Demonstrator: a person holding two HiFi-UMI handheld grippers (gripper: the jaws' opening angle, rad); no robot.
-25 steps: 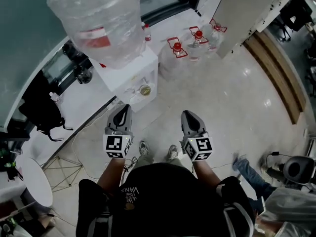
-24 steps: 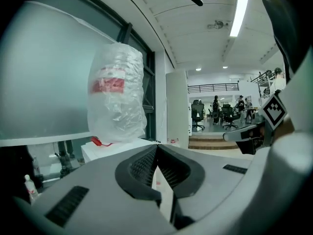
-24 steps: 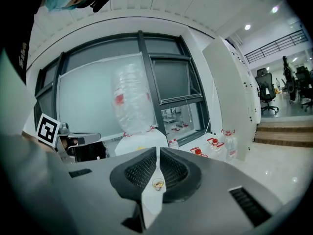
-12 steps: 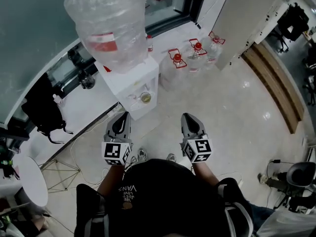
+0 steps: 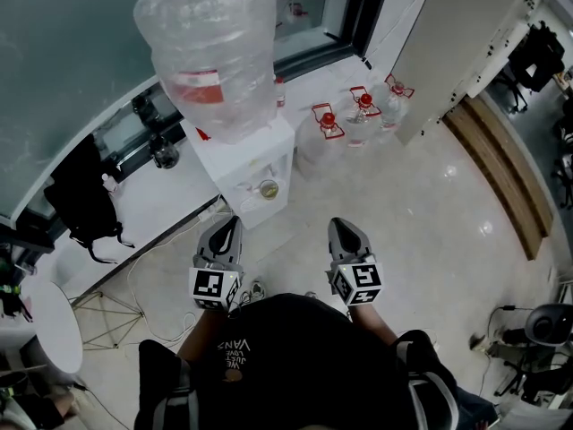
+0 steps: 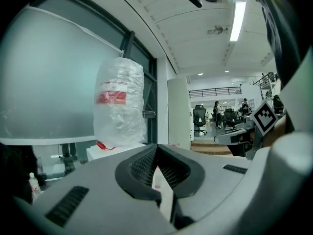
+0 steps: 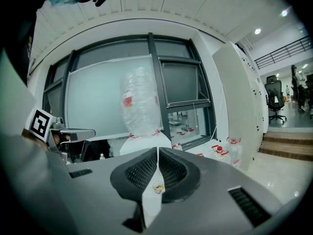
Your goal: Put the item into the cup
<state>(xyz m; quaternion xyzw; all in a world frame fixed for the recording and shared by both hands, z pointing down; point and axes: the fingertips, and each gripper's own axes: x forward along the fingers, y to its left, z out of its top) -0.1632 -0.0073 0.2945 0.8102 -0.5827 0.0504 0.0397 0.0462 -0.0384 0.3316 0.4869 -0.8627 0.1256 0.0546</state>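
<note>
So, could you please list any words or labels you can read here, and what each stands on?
"VANS", upside down in the head view, on the person's black shirt; the smaller print beside it is too small to read.
Red label on the water jug: too blurred to read.

Glossy polished floor (image 5: 430,213); clear, crinkled plastic water bottle (image 5: 215,52).
</note>
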